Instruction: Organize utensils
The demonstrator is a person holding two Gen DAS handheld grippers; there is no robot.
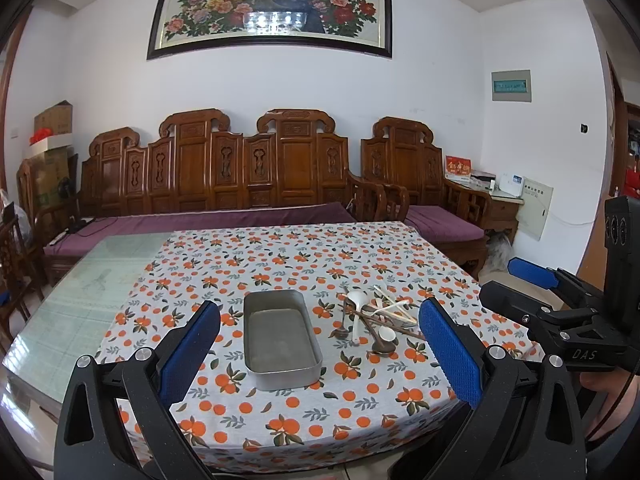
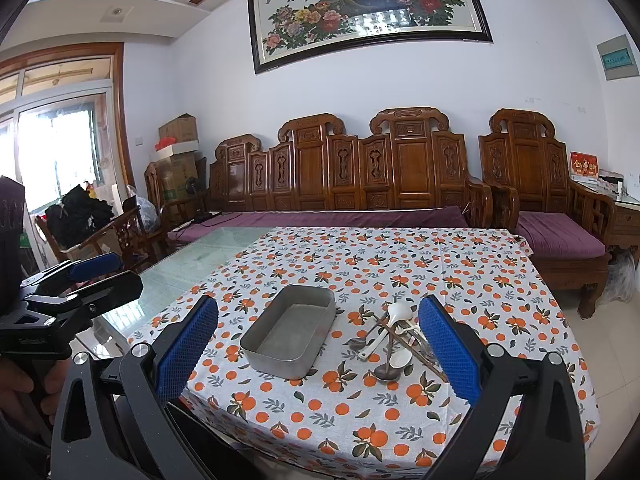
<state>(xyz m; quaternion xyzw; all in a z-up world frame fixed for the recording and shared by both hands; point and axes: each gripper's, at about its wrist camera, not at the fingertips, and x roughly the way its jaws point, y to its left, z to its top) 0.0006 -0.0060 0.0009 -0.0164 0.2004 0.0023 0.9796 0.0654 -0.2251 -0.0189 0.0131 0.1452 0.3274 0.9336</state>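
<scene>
An empty rectangular metal tin (image 1: 280,340) (image 2: 290,332) sits on the orange-patterned tablecloth (image 1: 280,256) (image 2: 380,264). To its right lies a heap of utensils (image 1: 374,318) (image 2: 390,338): white spoons, dark metal spoons, chopsticks and a fork. My left gripper (image 1: 320,348) hangs open over the table's near edge, short of the tin, with nothing between its blue pads. My right gripper (image 2: 318,350) is open too, held back from the tin and the heap; it also shows at the right edge of the left wrist view (image 1: 520,284).
The cloth covers the right part of a glass-topped table (image 1: 80,292) (image 2: 192,264). A carved wooden sofa (image 1: 224,184) (image 2: 360,180) with purple cushions stands behind it, and a matching armchair (image 2: 560,208) at the right. A person's hand (image 2: 24,384) holds the left gripper's handle.
</scene>
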